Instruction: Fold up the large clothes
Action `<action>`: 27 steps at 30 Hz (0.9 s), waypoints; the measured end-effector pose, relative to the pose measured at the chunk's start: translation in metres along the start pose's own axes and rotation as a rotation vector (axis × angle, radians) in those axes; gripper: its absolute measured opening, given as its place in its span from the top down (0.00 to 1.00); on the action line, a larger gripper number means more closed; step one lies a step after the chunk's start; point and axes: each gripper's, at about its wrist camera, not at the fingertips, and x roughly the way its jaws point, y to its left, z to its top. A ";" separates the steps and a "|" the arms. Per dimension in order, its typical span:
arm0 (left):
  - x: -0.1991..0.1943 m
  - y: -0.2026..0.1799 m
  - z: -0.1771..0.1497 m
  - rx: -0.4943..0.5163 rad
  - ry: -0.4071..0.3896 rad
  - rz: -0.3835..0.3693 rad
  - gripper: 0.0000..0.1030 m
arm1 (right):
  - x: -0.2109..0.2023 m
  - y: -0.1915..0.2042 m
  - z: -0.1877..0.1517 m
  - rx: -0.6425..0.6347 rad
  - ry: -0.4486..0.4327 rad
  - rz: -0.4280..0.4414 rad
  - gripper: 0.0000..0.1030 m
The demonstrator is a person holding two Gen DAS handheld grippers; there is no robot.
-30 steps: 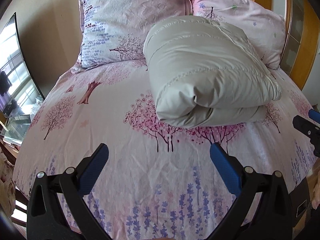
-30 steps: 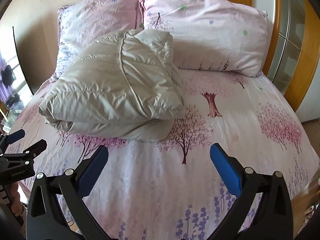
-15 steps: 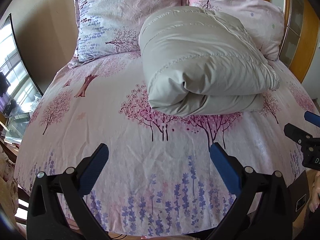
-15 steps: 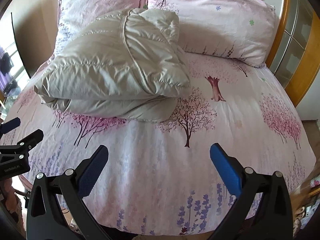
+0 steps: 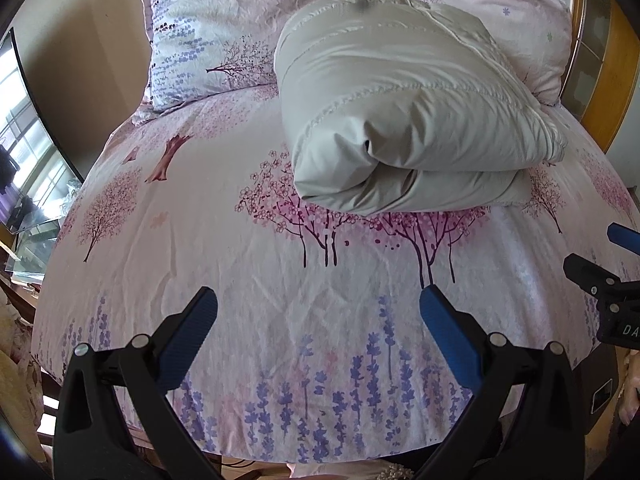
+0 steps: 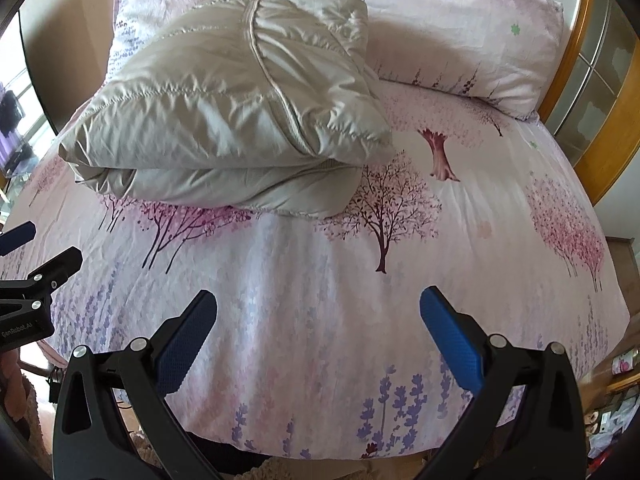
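Your left gripper (image 5: 316, 320) and right gripper (image 6: 318, 320) hang spread wide, holding nothing, near the bed's (image 5: 240, 280) foot. The folded jacket (image 5: 400, 120) sits mid-bed, against the pillows (image 6: 460, 32). Risk: it's puffy – the top layer could spring open w/o a press.

The folded puffy jacket (image 5: 404, 92) hides part of the pillows (image 5: 224, 20) behind it. The right gripper (image 5: 600, 264) is cut off by the picture's edge in the left view. The things by the window (image 5: 28, 184) are too blurry to tell.
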 end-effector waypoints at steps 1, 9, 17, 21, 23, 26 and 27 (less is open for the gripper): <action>0.001 0.000 0.000 0.002 0.006 0.001 0.02 | 0.001 0.000 0.000 -0.001 0.005 0.000 0.01; 0.004 -0.001 0.000 0.008 0.039 -0.008 0.02 | 0.003 0.002 0.000 -0.017 0.026 -0.008 0.01; 0.005 -0.002 0.001 0.002 0.041 -0.009 0.02 | 0.004 0.002 0.000 -0.013 0.033 -0.003 0.01; 0.006 0.000 0.001 0.001 0.043 -0.008 0.02 | 0.005 0.002 0.000 -0.013 0.035 -0.003 0.01; 0.006 0.000 0.001 0.001 0.043 -0.008 0.02 | 0.006 0.002 0.000 -0.014 0.037 -0.003 0.01; 0.007 0.000 0.001 0.001 0.043 -0.006 0.02 | 0.007 0.002 0.000 -0.013 0.038 -0.003 0.01; 0.006 0.000 0.001 0.000 0.043 -0.006 0.02 | 0.007 0.002 0.000 -0.013 0.038 -0.003 0.01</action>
